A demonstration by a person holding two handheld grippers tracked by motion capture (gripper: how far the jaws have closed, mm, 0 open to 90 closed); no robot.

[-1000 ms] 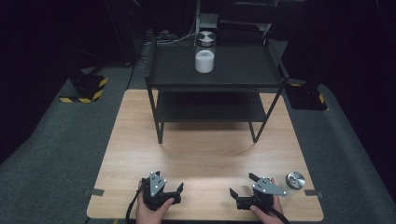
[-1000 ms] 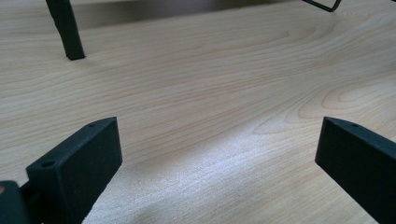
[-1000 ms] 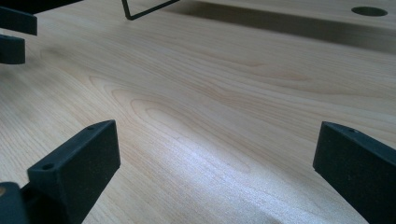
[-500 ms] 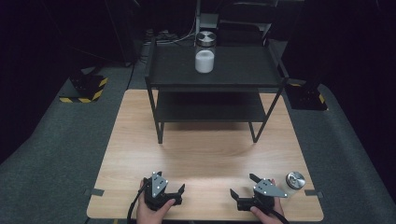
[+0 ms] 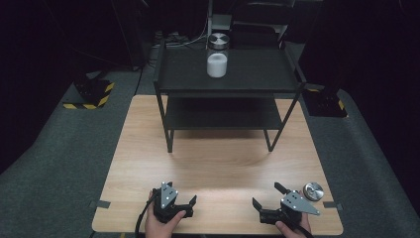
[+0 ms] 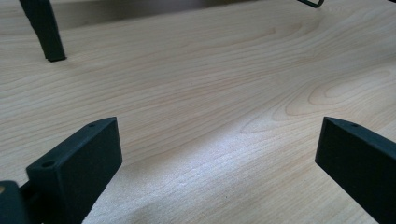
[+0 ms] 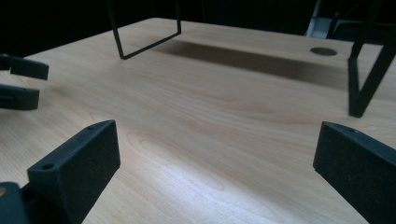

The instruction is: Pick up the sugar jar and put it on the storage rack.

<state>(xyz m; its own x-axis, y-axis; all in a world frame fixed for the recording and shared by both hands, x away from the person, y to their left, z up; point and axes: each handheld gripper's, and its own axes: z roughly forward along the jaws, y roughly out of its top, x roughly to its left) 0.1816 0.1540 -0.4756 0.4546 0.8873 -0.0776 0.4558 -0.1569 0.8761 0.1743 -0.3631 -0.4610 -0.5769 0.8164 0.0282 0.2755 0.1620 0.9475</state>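
Resting near the front edge of the wooden table (image 5: 218,163), the left gripper (image 5: 179,197) and the right gripper (image 5: 267,196) are both sitting with jaws spread wide and nothing between them. A broad stretch of bare tabletop is lying open between the grippers and the black shelf rack (image 5: 223,94), which is standing at the far half of the table. In the left gripper view only wood grain is showing between the jaws, with a rack leg (image 6: 44,30) far ahead. In the right gripper view the left gripper (image 7: 18,86) is showing at the left edge, well apart.

One round metal lid (image 5: 313,190) is lying flat near the table's right edge, just beside the right gripper. One glass jar (image 5: 217,55) with white contents is standing upright on the rack's top shelf, wearing one metal lid of its own. The rack is offering two shelves; the lower one is sitting in shadow. Two grippers, one jar, one loose lid.
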